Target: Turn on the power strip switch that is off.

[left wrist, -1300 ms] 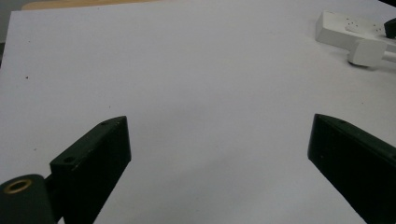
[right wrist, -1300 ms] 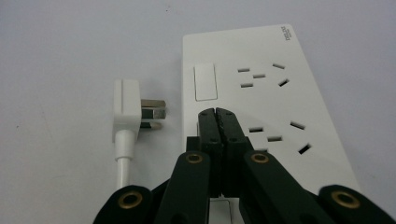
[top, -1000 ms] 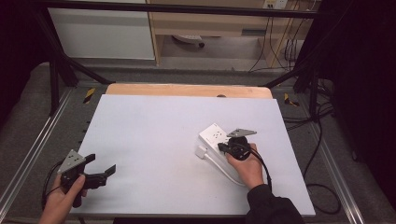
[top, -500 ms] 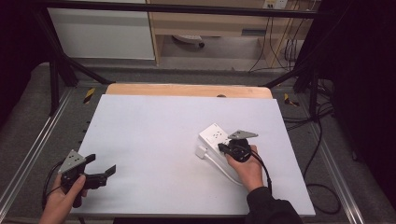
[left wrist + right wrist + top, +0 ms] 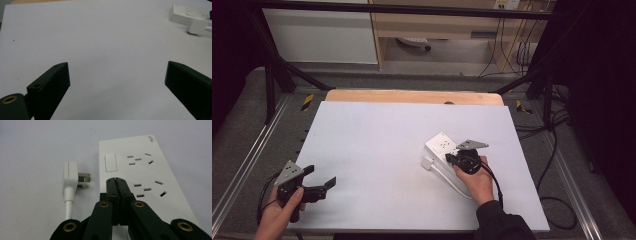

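The white power strip (image 5: 140,182) lies on the white table (image 5: 377,150), with its white plug (image 5: 71,176) loose just beside it, prongs pointing at the strip's side. The right gripper (image 5: 116,181) sits over the strip below its switch, jaws pressed together on nothing. Well apart from the strip, the left gripper (image 5: 117,75) hovers with jaws spread wide.

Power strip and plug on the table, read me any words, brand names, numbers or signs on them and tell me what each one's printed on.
Small dark print at the far corner of the power strip: too small and blurred to read.
Switch on the power strip: blank, no marking to be seen.
Plug: no text to be seen.
Right hand-held gripper, jaws closed over the power strip: no text to be seen.
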The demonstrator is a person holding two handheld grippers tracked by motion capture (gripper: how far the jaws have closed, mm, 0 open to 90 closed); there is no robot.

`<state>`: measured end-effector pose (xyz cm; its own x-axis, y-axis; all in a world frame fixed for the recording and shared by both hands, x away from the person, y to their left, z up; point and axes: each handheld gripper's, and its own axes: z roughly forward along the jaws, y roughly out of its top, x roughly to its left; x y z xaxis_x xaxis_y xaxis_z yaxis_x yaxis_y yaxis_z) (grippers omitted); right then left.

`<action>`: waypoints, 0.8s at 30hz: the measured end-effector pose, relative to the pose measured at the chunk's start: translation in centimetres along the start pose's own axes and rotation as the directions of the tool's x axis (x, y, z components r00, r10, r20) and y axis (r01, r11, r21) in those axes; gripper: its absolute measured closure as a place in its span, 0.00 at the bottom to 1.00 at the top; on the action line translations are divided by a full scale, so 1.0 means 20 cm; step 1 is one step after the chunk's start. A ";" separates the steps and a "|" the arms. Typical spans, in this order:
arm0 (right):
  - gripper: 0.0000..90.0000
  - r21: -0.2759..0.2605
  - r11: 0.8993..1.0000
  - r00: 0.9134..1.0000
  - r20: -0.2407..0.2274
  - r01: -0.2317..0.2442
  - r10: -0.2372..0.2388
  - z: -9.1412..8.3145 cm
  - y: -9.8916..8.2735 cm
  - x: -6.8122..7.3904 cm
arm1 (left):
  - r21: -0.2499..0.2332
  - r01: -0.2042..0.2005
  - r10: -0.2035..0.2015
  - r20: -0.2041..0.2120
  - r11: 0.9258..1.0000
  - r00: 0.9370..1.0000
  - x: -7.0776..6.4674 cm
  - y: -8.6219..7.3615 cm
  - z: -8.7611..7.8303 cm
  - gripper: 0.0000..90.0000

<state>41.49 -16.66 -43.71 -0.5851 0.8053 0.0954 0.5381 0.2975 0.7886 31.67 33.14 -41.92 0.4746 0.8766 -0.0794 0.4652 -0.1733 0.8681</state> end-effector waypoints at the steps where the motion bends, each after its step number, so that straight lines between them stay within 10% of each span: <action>1: 1.00 -0.001 1.000 1.000 0.000 0.001 -0.001 0.00 0.00 0.00 | -0.001 0.000 0.000 0.000 1.000 1.000 0.00 0.00 0.00 0.07; 24: 1.00 0.012 1.000 1.000 0.002 -0.003 0.003 0.00 -0.01 0.00 | 0.001 -0.002 0.002 0.001 1.000 1.000 0.00 0.00 0.00 0.07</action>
<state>41.40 -16.70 -43.81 -0.5824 0.8071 0.0965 0.5468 0.3012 0.7812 31.67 33.11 -41.93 0.4762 0.8758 -0.0786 0.4654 -0.1752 0.8676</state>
